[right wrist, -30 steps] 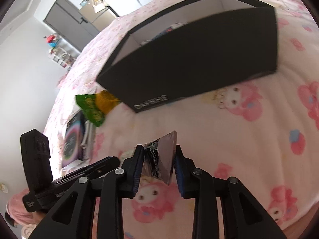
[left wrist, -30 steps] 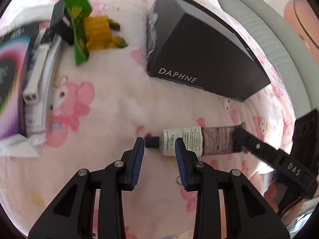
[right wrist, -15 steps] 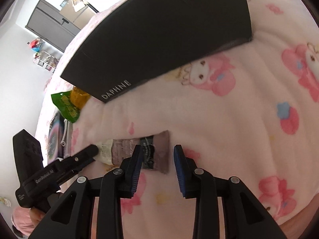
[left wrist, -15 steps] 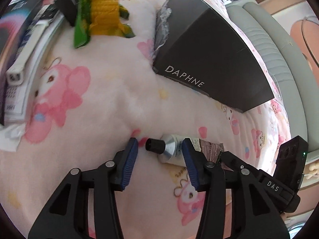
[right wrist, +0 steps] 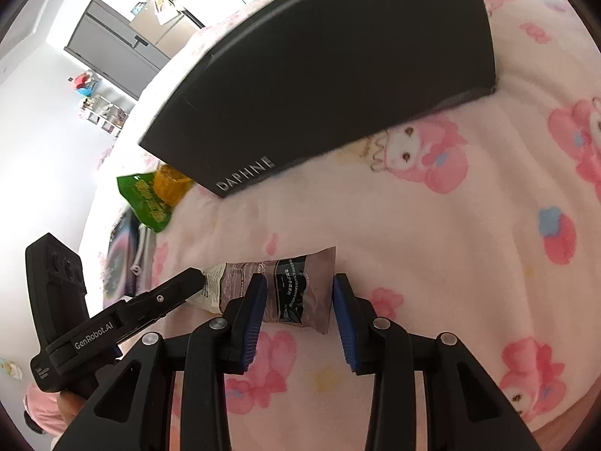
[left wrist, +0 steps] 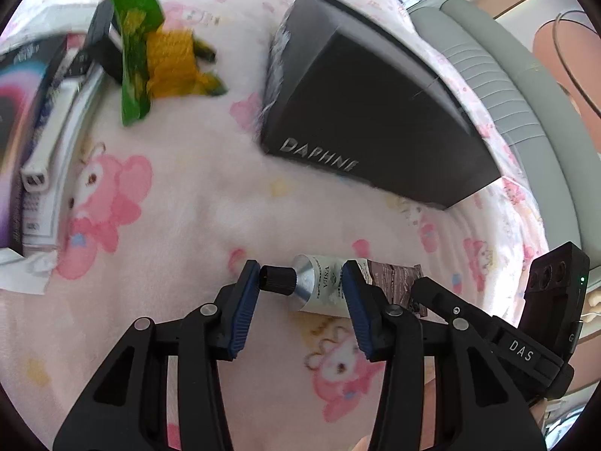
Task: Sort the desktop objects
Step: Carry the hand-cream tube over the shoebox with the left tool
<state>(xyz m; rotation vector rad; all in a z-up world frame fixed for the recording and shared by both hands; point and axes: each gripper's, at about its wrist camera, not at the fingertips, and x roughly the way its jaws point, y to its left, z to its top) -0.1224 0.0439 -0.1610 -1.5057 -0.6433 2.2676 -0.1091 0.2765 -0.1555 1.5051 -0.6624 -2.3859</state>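
While the tube (left wrist: 323, 285) is lying flat on the blanket (left wrist: 180, 203) near its front edge, cap pointing left and crimped end right, I am straddling its cap end with my left gripper (left wrist: 300, 293), released, and my right gripper (right wrist: 298, 300) is opening around its crimped end.

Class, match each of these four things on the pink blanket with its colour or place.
Things:
1. DAPHNE box
2. snack packet
3. tube cap
4. tube's crimped end

Descriptions:
A. green
B. between the right gripper's blue pads
C. large, black, lettered
D. small, black, ribbed, between the left gripper's pads

Pairs: 1-C, 2-A, 3-D, 4-B
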